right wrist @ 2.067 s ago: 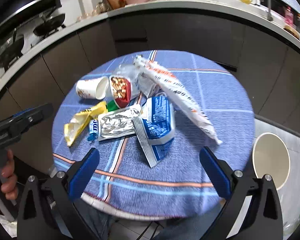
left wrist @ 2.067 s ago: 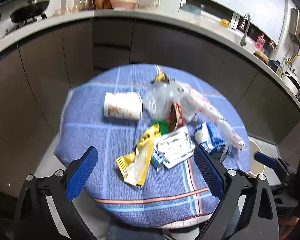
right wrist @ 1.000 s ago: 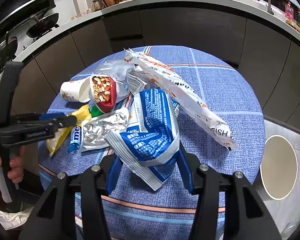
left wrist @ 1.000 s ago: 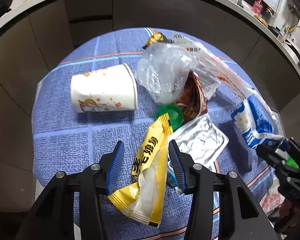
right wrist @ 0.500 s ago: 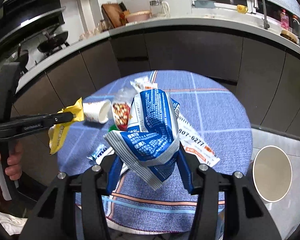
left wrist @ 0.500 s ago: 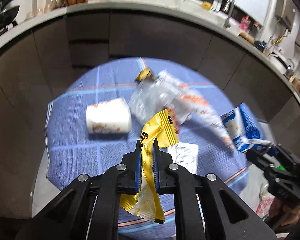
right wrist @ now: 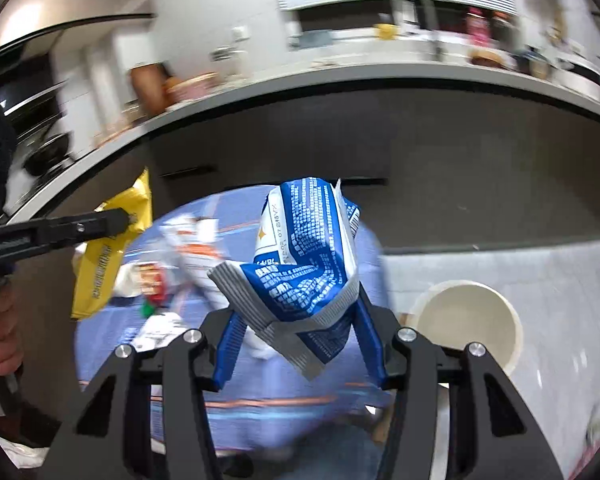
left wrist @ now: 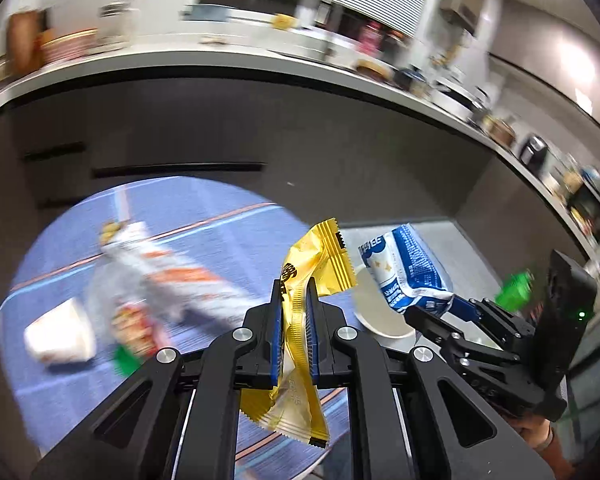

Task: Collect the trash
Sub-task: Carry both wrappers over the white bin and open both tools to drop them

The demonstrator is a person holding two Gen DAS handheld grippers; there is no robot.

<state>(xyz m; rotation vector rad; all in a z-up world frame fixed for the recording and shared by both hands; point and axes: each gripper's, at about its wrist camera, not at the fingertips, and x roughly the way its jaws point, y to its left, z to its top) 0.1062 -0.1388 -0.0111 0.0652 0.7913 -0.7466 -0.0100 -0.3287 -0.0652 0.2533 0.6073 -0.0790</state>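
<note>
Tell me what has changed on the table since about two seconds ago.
Each hand-held gripper closed on a wrapper and lifted it off the table: left took the yellow wrapper, right the blue packet, both now swinging toward the white bin. The paper cup stayed.

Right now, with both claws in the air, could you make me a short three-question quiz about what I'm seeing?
1. True or false: the left claw is shut on a yellow wrapper.
2. What does the right claw hold: (a) paper cup, (b) blue bag, (c) green cap?
3. Fill in: the white bin stands on the ____ beside the table.

Key: 1 true. 2 b, the blue bag. 3 floor.
</note>
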